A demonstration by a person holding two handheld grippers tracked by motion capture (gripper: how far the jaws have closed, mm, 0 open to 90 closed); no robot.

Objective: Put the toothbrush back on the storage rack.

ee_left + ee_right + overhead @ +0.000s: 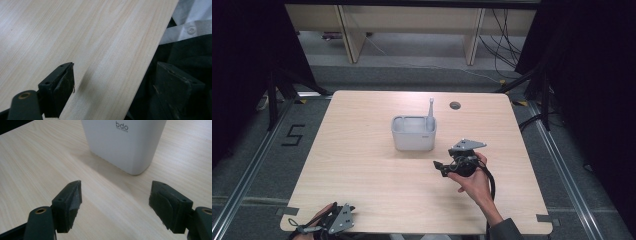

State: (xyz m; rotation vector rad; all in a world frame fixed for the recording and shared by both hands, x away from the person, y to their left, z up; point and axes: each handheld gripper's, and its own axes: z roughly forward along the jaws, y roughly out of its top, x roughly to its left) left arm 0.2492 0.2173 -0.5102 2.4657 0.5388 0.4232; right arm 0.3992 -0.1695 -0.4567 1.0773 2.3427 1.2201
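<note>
Black curtains close both sides of the room, and the pale wooden worktop (362, 165) stands in the middle. From the high view, a white container (413, 134) sits near the centre with a grey brush-like tool (430, 112) standing upright in its right back corner. The right claw (441, 168) hangs just in front of the container, to its right, and the left claw (343, 220) rests at the near left edge, well apart from it.

On the left gripper view, the left claw (110, 85) stands wide open over the edge of the worktop (75, 37) — nothing is between its jaws.

On the right gripper view, the right claw (115, 202) is also wide open and empty, and the container (125, 142) is near ahead, not touched. I judge one risk: if the claw goes in too low or off-centre, one jaw may push the light container and tip the tool.
</note>
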